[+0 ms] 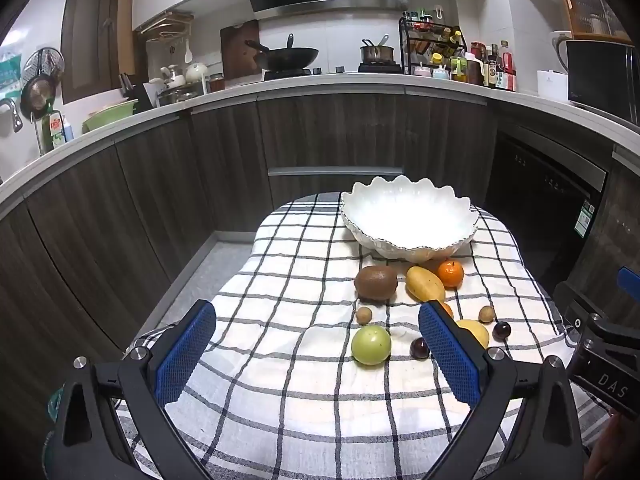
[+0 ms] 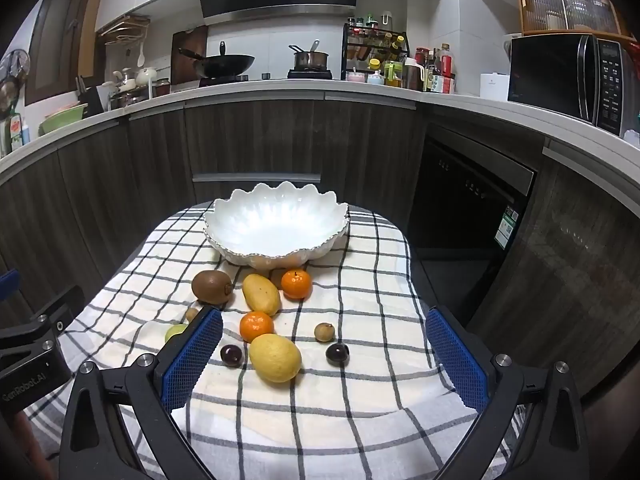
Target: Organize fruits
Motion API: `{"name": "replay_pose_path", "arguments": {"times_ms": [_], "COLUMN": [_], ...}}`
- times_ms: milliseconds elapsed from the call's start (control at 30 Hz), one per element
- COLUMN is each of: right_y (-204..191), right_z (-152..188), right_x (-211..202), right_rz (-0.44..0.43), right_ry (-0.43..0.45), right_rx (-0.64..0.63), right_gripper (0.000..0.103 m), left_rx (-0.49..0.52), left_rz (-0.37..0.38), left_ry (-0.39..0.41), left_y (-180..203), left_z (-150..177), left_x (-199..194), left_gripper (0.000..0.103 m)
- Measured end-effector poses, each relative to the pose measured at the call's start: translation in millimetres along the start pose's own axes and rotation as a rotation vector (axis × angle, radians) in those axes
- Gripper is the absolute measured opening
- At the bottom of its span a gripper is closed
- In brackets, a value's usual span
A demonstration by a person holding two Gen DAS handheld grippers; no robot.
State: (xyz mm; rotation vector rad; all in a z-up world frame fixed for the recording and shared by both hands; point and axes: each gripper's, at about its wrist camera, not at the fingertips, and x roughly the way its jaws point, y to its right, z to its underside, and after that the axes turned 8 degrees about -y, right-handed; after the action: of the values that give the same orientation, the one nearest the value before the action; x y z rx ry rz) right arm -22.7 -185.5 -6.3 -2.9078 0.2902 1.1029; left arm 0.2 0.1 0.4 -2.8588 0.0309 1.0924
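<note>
A white scalloped bowl [image 1: 408, 216] [image 2: 276, 222] stands empty at the far end of the checked cloth [image 1: 288, 272] [image 2: 360, 292]. In front of it lie a kiwi [image 1: 376, 282] [image 2: 212, 286], a mango [image 1: 425, 283] [image 2: 261, 294], two tangerines [image 2: 296, 284] [image 2: 257, 326], a lemon [image 2: 275, 357], a green apple [image 1: 371, 345], two small brown longans [image 1: 364, 315] [image 2: 324, 332] and two dark plums [image 1: 419, 348] [image 2: 337, 353]. My left gripper [image 1: 318, 356] is open, hanging over the cloth short of the apple. My right gripper [image 2: 326, 360] is open too, with the lemon and plums lying ahead between its blue pads.
The cloth covers a small table whose edges drop off on both sides. Beyond it run dark kitchen cabinets, a counter with a wok [image 1: 286, 56], a pot [image 1: 376, 53] and bottles, and a microwave [image 2: 568, 78]. Each gripper's body shows at the other view's edge.
</note>
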Motion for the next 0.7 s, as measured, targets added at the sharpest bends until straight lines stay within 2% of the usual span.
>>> {"name": "replay_pose_path", "arguments": {"times_ms": [700], "right_y": [0.1], "right_z": [-0.1], "right_x": [-0.8], "right_rz": [0.001], "right_ry": [0.005], "right_rx": [-0.001], "right_gripper": [0.103], "left_rx": [-0.013], "left_rz": [0.002], "left_ry": [0.004], "left_y": [0.2], "left_z": [0.3], "left_x": [3.0], "left_gripper": [0.103]}}
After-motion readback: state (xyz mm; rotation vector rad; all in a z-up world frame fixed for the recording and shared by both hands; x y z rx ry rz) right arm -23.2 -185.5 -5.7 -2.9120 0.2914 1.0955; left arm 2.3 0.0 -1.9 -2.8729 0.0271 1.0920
